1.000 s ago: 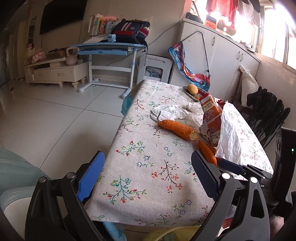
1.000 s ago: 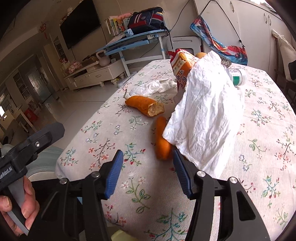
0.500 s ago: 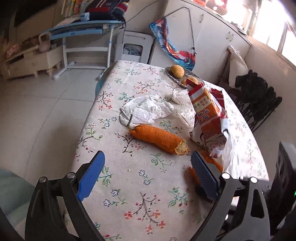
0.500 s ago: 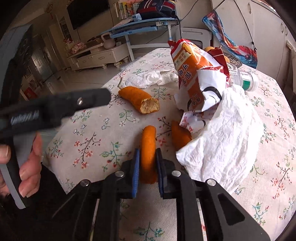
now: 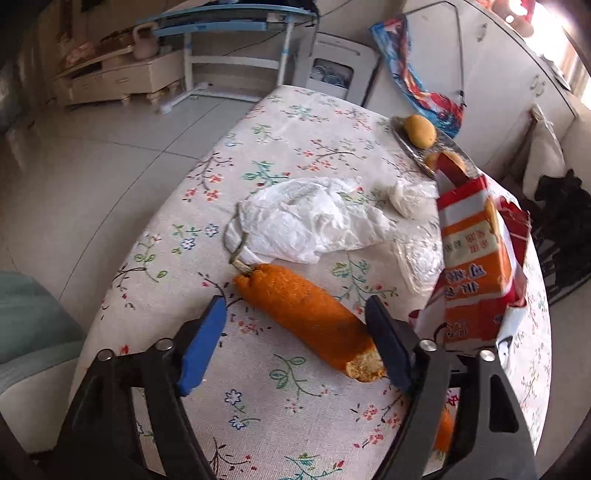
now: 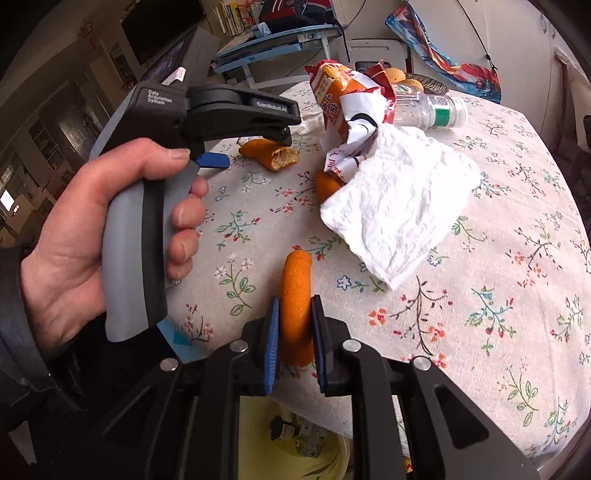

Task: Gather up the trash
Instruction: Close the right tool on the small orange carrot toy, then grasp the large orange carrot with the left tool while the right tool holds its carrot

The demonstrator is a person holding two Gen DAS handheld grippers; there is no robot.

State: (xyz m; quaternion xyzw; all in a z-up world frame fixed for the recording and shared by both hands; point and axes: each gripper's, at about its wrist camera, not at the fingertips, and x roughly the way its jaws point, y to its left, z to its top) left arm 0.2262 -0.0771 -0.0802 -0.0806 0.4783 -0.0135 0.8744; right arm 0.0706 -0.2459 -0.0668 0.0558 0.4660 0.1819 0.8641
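The right tongs (image 6: 293,330) pinch a small orange piece (image 6: 295,291) at the worktop (image 6: 480,295) edge. The left tongs (image 5: 295,339), closing, straddle the large orange piece (image 5: 306,314), pads not yet pressing; its long axis runs diagonally across the gap.

Pale tiled floor (image 5: 92,155), blue desk (image 5: 229,22), cream low cabinet (image 5: 122,79), white cupboards (image 5: 491,74), bright window light.
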